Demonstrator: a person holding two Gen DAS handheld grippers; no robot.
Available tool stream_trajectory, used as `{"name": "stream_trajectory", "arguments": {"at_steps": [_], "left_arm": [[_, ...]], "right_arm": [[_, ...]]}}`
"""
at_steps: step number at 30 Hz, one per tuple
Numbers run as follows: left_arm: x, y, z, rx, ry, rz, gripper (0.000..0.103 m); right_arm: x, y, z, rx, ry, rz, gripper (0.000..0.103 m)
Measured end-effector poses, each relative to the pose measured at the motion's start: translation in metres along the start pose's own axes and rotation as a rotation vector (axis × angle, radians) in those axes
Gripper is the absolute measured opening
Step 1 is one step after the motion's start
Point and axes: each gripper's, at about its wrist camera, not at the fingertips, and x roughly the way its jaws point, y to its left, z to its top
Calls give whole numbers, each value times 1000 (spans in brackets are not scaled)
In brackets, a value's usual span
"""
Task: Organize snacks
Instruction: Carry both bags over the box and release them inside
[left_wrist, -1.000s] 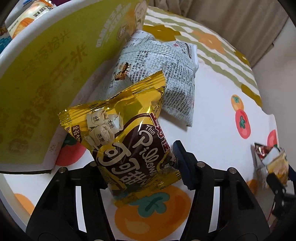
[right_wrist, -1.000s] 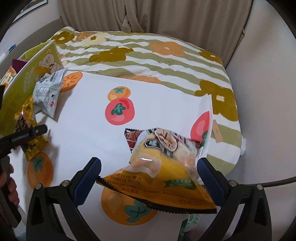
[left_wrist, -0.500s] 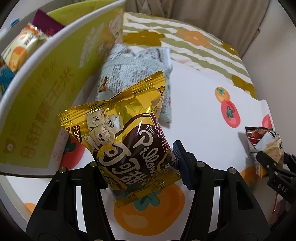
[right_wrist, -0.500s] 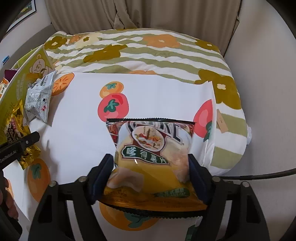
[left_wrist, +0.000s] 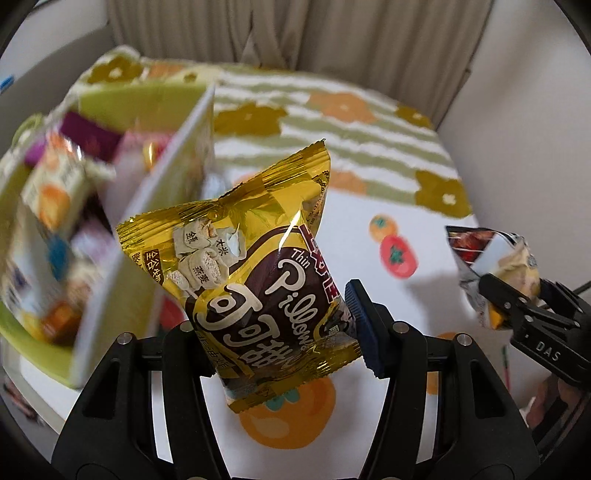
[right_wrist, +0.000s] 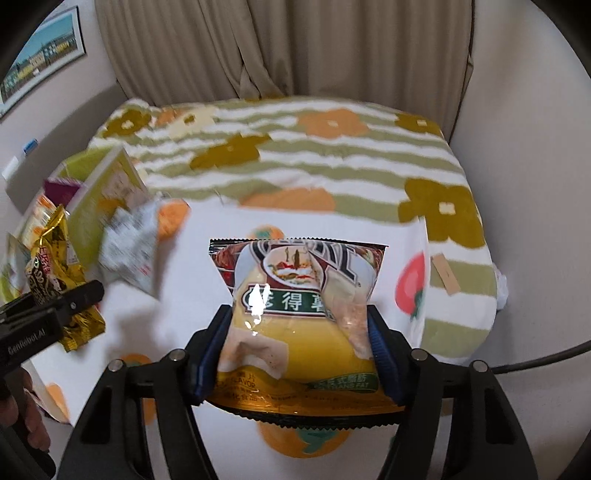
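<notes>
**Inspector:** While both packets are aloft, note the grips. The left gripper (left_wrist: 273, 325) is clamped on the gold cocoa-pillow packet (left_wrist: 251, 273); the right gripper (right_wrist: 297, 347) is clamped on the yellow chip bag (right_wrist: 299, 317). Both hang clear of the fruit-print cloth (right_wrist: 325, 221).

**Clerk:** Step in hand?

**Inspector:** Carriage to storage, I judge. The green snack box (left_wrist: 110, 280) stands left, part filled.

**Clerk:** Next?

**Inspector:** Bring the gold packet over the box wall, then release.

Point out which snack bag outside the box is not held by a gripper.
The grey newsprint-patterned bag, lying on the cloth beside the green box. The gold bag and yellow chip bag are each clamped.
</notes>
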Motion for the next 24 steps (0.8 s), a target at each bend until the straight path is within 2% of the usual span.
{"name": "stream_trajectory", "arguments": {"at_steps": [6,9,13,19,24], "left_arm": [[-52,38,48,54,-80,-41,54],[-79,74,69,72,-120,-26,54],[-95,123,91,90,-123,4,54],[-92,191,118,126,-95,14,54],[-68,222,140,169,-45,-24,54]], "right_arm": [[-39,55,39,-11,-109,32,65],[-52,91,58,-14,-157,65,65],[-60,148,83,-20,-200,129,65],[-51,221,110,-22,-226,191,65],[-33,262,128,-7,-215,199,65]]}}
